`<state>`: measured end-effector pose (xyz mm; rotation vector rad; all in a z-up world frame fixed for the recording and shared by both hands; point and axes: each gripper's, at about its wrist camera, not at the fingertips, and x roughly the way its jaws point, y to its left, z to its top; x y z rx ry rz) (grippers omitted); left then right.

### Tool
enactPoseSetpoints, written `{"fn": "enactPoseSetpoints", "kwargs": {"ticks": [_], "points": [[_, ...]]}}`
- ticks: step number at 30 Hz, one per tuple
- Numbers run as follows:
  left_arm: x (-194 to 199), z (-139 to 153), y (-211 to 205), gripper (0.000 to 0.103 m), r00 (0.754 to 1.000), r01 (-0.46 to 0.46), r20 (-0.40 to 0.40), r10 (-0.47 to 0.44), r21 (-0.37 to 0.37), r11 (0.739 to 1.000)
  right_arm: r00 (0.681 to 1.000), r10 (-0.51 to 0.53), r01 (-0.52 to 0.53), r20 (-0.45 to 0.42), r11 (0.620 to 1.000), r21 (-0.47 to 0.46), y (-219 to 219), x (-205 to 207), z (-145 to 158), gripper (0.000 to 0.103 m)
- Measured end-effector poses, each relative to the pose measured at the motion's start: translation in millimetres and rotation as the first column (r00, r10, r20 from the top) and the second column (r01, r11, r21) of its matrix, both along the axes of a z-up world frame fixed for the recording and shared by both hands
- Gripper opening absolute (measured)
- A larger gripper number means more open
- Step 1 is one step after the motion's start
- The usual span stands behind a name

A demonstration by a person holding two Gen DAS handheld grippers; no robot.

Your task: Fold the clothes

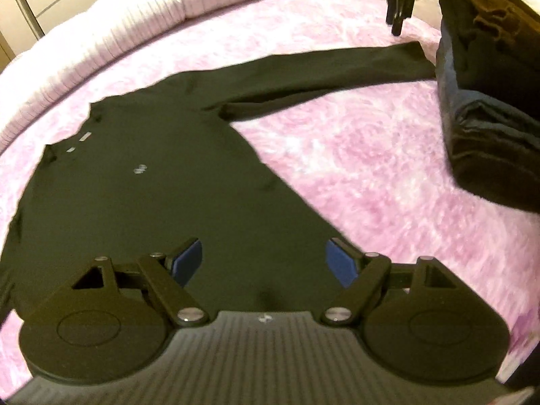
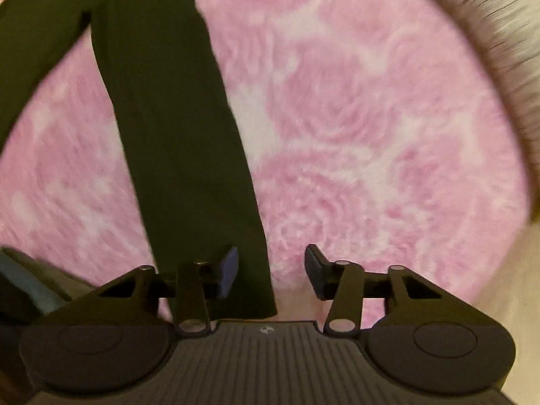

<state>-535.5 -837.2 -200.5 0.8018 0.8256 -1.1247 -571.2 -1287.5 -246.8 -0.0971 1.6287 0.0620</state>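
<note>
A dark long-sleeved top point(image 1: 141, 189) lies spread flat on a fluffy pink blanket point(image 1: 354, 155). One sleeve point(image 1: 320, 71) stretches out to the right. My left gripper point(image 1: 263, 260) hovers open over the lower body of the top, blue pads wide apart with nothing between them. In the left wrist view my right gripper point(image 1: 395, 28) points down just beyond the sleeve's end. Seen from the right wrist, the sleeve point(image 2: 175, 128) runs up the frame, and its cuff end lies under my right gripper point(image 2: 270, 263). That gripper is open, its left finger above the cloth and its pads not pressing on it.
A stack of folded dark clothes point(image 1: 489, 108) sits on the blanket to the right of the sleeve, and its corner point(image 2: 27, 280) shows in the right wrist view. A white ribbed quilt point(image 1: 168, 10) borders the far side of the blanket.
</note>
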Motion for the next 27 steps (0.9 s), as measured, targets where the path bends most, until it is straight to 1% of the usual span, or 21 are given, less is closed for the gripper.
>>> {"fn": "enactPoseSetpoints", "kwargs": {"ticks": [1, 4, 7, 8, 9, 10, 13, 15, 16, 17, 18, 20, 21, 22, 23, 27], "points": [[-3, -3, -4, 0.078, 1.000, -0.003, -0.004, 0.003, 0.010, 1.000, 1.000, 0.015, -0.015, -0.009, 1.000, 0.022, 0, 0, -12, 0.040], [-7, -10, -12, 0.078, 1.000, -0.008, -0.003, 0.008, 0.042, 0.999, 0.997, 0.068, -0.065, -0.025, 0.994, 0.083, -2, 0, -43, 0.038], [-7, -15, -15, 0.078, 1.000, -0.021, 0.002, 0.021, 0.068, 0.997, 0.996, 0.078, -0.074, -0.034, 0.991, 0.115, -2, -4, -58, 0.026], [-7, -15, -16, 0.078, 1.000, -0.027, 0.003, 0.027, 0.071, 0.997, 0.997, 0.077, -0.074, -0.024, 0.990, 0.123, -2, -5, -59, 0.011], [-6, -15, -15, 0.078, 0.999, -0.033, 0.004, 0.033, 0.073, 0.997, 0.997, 0.079, -0.077, -0.012, 0.989, 0.128, -5, -6, -57, 0.000], [-5, -15, -16, 0.078, 0.999, -0.039, 0.004, 0.039, 0.076, 0.996, 0.997, 0.071, -0.070, 0.002, 0.988, 0.135, -9, -6, -54, 0.000], [-5, -14, -20, 0.078, 0.999, -0.041, 0.006, 0.041, 0.078, 0.996, 0.997, 0.013, -0.021, 0.071, 0.993, 0.113, -32, -3, -38, 0.000], [-5, -14, -23, 0.078, 0.999, -0.036, 0.006, 0.036, 0.082, 0.996, 0.994, -0.053, 0.042, 0.095, 0.993, 0.112, -48, -1, -35, 0.000], [-5, -14, -25, 0.078, 0.999, -0.034, 0.004, 0.034, 0.083, 0.996, 0.992, -0.081, 0.070, 0.100, 0.991, 0.111, -54, 0, -35, 0.001], [-4, -13, -28, 0.078, 1.000, -0.030, 0.004, 0.030, 0.077, 0.997, 0.992, -0.092, 0.083, 0.081, 0.990, 0.110, -55, -1, -38, 0.003], [-4, -12, -31, 0.078, 1.000, -0.025, 0.003, 0.025, 0.071, 0.997, 0.995, -0.085, 0.078, 0.061, 0.992, 0.103, -53, -2, -41, 0.003], [-3, -10, -40, 0.079, 1.000, -0.001, 0.016, 0.000, 0.052, 0.999, 0.997, -0.052, 0.048, 0.048, 0.995, 0.082, -50, -6, -44, 0.004], [-1, -9, -46, 0.080, 1.000, 0.015, 0.021, -0.016, 0.042, 0.999, 0.997, -0.059, 0.055, 0.045, 0.995, 0.083, -51, -9, -45, 0.009], [1, -9, -55, 0.080, 0.999, 0.039, 0.030, -0.040, 0.027, 0.999, 0.997, -0.066, 0.062, 0.043, 0.995, 0.083, -51, -12, -45, 0.022], [3, -9, -62, 0.080, 0.997, 0.062, 0.041, -0.063, 0.017, 0.998, 0.996, -0.063, 0.058, 0.057, 0.995, 0.077, -55, -16, -45, 0.029], [9, -14, -102, 0.080, 0.984, 0.159, 0.087, -0.156, -0.032, 0.987, 0.988, -0.132, 0.126, 0.075, 0.988, 0.086, -71, -37, -37, 0.030]]}}
